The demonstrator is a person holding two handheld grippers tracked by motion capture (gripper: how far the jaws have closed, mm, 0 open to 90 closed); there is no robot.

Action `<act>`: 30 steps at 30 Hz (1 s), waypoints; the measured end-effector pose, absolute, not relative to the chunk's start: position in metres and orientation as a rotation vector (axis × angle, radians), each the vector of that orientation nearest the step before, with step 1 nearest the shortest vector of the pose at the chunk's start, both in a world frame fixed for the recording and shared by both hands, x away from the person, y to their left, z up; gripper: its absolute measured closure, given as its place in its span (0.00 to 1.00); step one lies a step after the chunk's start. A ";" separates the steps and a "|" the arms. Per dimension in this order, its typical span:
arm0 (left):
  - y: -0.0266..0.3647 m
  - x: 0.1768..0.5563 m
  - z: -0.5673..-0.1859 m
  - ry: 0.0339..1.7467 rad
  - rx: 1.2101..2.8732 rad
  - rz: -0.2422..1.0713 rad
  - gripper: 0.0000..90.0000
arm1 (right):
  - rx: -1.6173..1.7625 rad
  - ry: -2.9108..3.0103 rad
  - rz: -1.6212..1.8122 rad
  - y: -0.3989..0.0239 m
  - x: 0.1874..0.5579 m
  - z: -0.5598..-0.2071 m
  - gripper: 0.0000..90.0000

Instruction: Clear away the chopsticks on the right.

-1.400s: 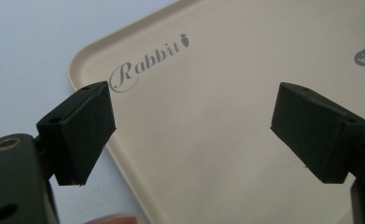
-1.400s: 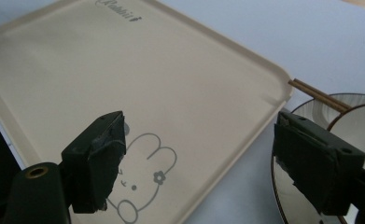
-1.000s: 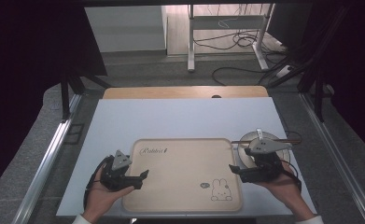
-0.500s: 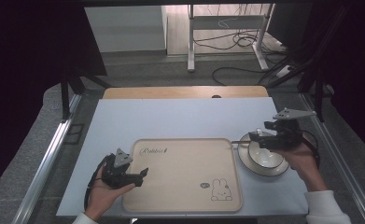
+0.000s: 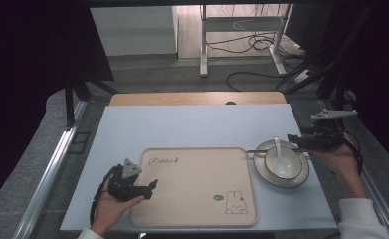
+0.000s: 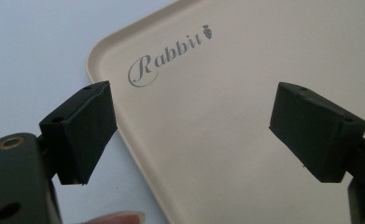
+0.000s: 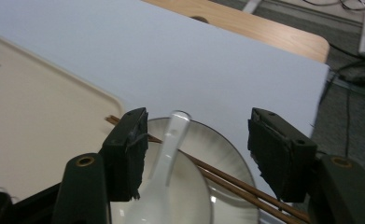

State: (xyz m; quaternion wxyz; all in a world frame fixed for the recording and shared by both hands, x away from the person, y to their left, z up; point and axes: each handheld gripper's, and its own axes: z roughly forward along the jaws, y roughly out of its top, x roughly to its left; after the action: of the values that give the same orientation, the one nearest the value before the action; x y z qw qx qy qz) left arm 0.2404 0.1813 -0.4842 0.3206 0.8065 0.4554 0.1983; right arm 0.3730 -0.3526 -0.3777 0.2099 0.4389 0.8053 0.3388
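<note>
Closing my right gripper (image 7: 194,154), nothing pinched yet; below its jaws lie chopsticks (image 7: 227,179) and spoon (image 7: 168,154). My left gripper (image 6: 192,128) gapes over the tray (image 6: 227,140).

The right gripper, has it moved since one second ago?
Yes. The right gripper went from the tray's right edge to the far right side of the bowl, jaws closing, nothing gripped.
</note>
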 end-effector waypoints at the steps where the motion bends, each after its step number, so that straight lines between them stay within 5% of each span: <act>1: 0.182 0.240 -0.484 1.195 2.120 0.522 0.16 | 1.234 2.230 0.922 -0.356 0.376 -0.379 0.43; 14: 0.186 0.240 -0.486 1.198 2.122 0.514 0.16 | 1.409 2.224 0.715 -0.393 0.409 -0.405 0.58; 30: 0.188 0.240 -0.489 1.213 2.123 0.545 0.16 | 1.430 2.379 0.480 -0.402 0.449 -0.456 0.99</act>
State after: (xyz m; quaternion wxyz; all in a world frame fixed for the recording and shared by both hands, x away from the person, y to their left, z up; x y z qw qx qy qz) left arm 0.2405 0.1885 -0.4888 0.3132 0.8049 0.4598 0.2066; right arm 0.4492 -0.4024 -0.4561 0.1615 0.5009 0.8335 0.1681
